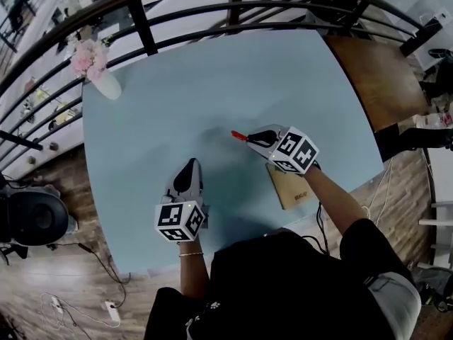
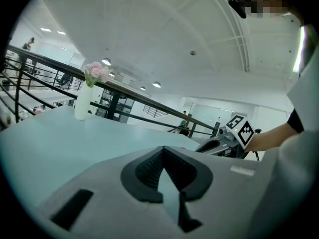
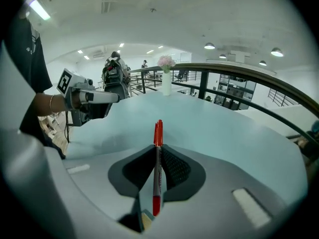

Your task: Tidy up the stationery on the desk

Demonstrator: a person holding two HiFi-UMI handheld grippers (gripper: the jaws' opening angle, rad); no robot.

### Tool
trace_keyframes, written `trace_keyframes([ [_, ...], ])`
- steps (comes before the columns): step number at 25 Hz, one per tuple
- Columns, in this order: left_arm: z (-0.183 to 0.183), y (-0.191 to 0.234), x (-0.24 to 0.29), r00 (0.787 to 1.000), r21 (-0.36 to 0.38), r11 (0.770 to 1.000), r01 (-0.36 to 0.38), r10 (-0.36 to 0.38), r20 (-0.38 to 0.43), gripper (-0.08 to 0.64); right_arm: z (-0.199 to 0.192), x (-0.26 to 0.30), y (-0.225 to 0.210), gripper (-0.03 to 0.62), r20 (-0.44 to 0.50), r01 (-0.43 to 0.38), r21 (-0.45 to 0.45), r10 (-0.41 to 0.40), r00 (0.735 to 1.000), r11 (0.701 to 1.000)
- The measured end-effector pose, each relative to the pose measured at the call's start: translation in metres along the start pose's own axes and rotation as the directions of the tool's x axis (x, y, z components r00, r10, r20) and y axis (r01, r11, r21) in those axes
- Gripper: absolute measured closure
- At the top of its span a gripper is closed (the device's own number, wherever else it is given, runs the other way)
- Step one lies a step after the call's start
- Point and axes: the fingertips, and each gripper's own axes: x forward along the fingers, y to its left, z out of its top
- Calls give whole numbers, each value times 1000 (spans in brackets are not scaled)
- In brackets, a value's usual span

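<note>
Head view. The table point(image 1: 212, 83) has a smooth, matte, pale blue top with rounded corners. The left gripper point(image 1: 190, 164) is a grey moulded shell with black pads and carries a black-and-white marker cube; it hangs over the near part of the table. The right gripper point(image 1: 249, 137), of the same make, sits further right. A red pen point(image 1: 238, 134) projects from its tip over the middle of the table. A tan booklet point(image 1: 289, 187), flat and rectangular, lies on the table just below the right gripper, near the front edge. A white vase point(image 1: 107, 85) with pink flowers stands at the far left corner. A curved black metal railing point(image 1: 233, 9) runs behind the table.

Left gripper view. The left gripper point(image 2: 163, 150) has its jaws closed together, black ribbed pads meeting, with nothing between them. The vase point(image 2: 82, 101) is a plain white cylinder, upright. The right gripper point(image 2: 224, 142) shows at the right.

Right gripper view. The right gripper point(image 3: 158, 151) is clamped on the red pen point(image 3: 157, 176). The pen is a slim cylinder with a pale printed barrel, red at both ends, lying along the jaws with the capped end protruding forward over the table point(image 3: 224, 128). The pads are black with a fine ribbed texture. The left gripper point(image 3: 112, 97) shows at the left, well apart.
</note>
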Motion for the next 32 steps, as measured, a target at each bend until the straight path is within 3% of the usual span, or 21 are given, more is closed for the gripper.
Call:
trace_keyframes([
  [5,0,-30,14,999,65,998,26,-25,-24,561,-13,-27,-5,538,17,16,38,-16,1000,999],
  [21,-18,-105,48,992,110,987,115,-108,-67,561,-66,-94,-24,538,34,86,131,-91,995,988],
  [32,-37,-148,67,986,127,981,149,-137,-96,561,-110,-130,-39,538,42,136,238,-150,988,962],
])
